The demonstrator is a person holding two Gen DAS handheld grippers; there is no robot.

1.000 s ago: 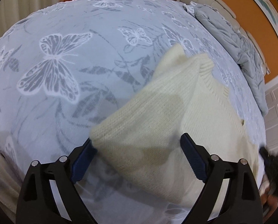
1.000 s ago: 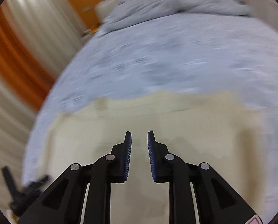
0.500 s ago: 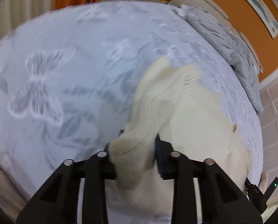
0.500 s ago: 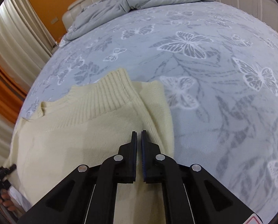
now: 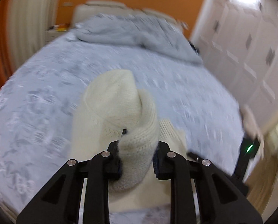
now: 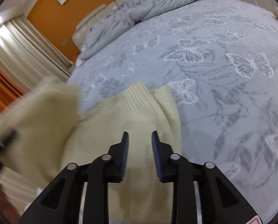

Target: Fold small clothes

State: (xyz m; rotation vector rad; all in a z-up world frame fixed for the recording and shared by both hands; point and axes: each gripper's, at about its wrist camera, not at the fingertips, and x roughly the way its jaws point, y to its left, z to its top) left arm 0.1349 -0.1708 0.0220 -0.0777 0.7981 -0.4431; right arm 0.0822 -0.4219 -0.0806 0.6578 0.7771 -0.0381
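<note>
Now the left claw (image 5: 138, 154) pinches a bunched fold of the cream knit sweater (image 5: 118, 100), its jaws having closed down on the wool within the last second; the fabric bulges thickly between the blue pads and rises ahead of the claw in a tall, rounded hump lifted off the bed (image 5: 36, 93). That view is smeared by motion blur. Beyond the hump lie the pale blue butterfly-print bedspread, a rumpled grey duvet (image 5: 139, 31) near the headboard, an orange wall and white panelled wardrobe doors (image 5: 251, 46) at the right.

From the right wrist, the right claw (image 6: 139, 146) stands parted, its jaws having just been opening, with nothing between the pads; it hovers over the sweater's body (image 6: 135, 123), which lies flat on the bedspread (image 6: 223, 93) with the ribbed collar pointing away toward the duvet (image 6: 139, 9). At the left edge of this view a blurred flap of the same cream knit is raised off the bed, and a dark shape at its lower end is too blurred to identify. Cream and orange curtains (image 6: 17, 56) hang behind it.
</note>
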